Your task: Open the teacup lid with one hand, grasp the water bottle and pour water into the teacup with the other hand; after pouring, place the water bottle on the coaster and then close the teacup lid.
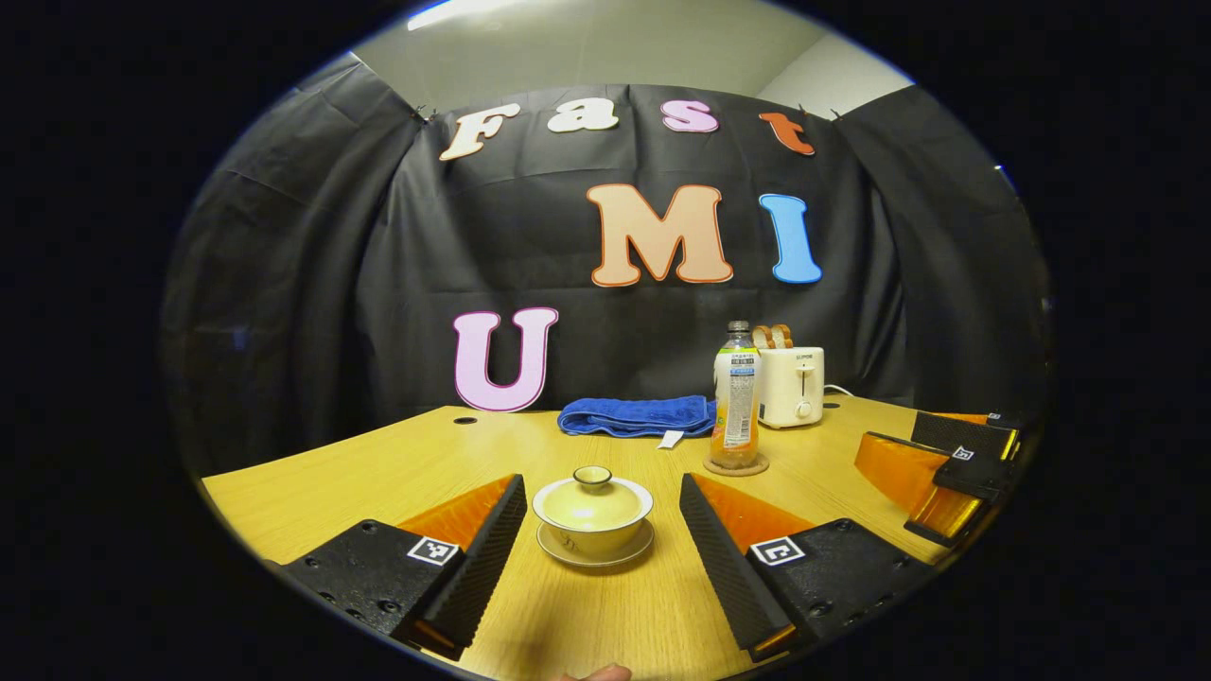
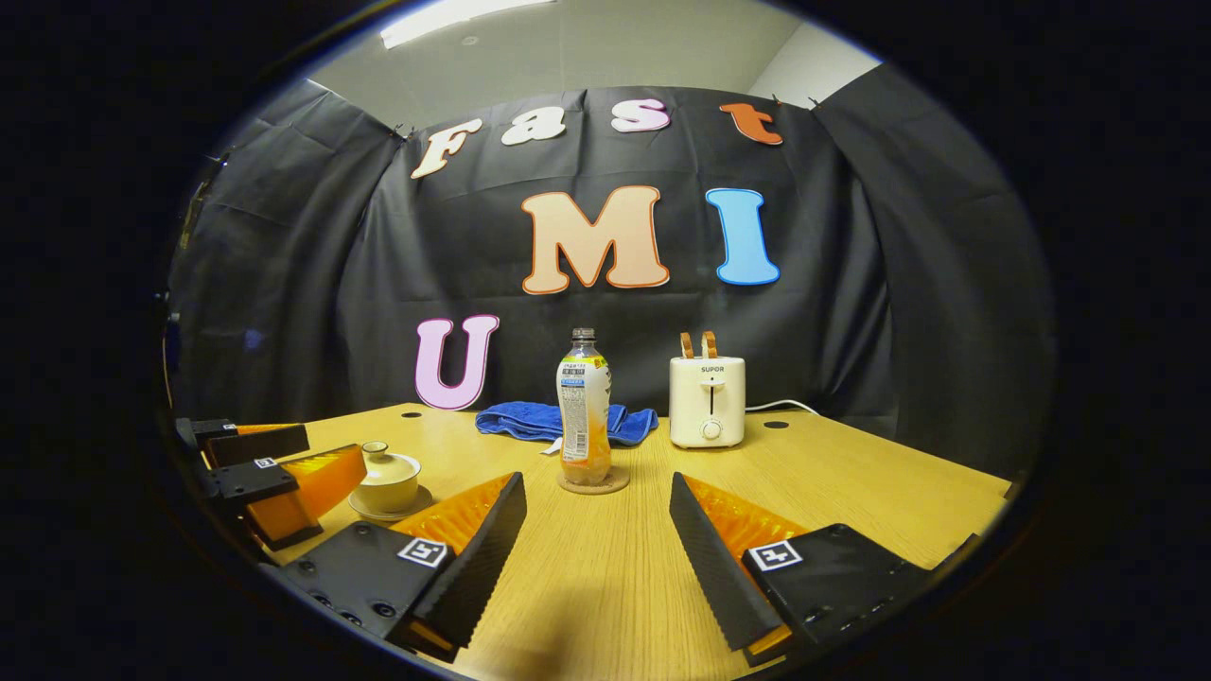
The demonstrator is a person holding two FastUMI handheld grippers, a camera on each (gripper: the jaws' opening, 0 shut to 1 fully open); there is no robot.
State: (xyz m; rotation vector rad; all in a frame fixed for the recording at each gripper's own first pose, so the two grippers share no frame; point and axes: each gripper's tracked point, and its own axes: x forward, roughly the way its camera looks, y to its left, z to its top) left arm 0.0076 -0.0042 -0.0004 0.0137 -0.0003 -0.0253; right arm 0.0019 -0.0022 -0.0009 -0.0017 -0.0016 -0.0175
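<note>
While the left gripper (image 1: 603,544) hangs wide open, empty, its fingers flanking the lidded teacup (image 1: 593,515) without touching it, the right gripper (image 2: 598,539) (equally spread, holding nothing) faces the water bottle (image 2: 584,407) standing on its coaster (image 2: 593,483).

1. I see a wooden table (image 2: 851,492), light grain, w/ round cable holes near the back edge.
2. Blue towel (image 2: 530,422), folded, lying flat at the back of the table, white tag on its front edge.
3. White toaster (image 2: 707,402) upright, right of the towel, apart from it; 2 toast slices (image 2: 702,344) stick out the top.
4. White cord (image 2: 781,406) runs from the toaster's right side toward the wall.
</note>
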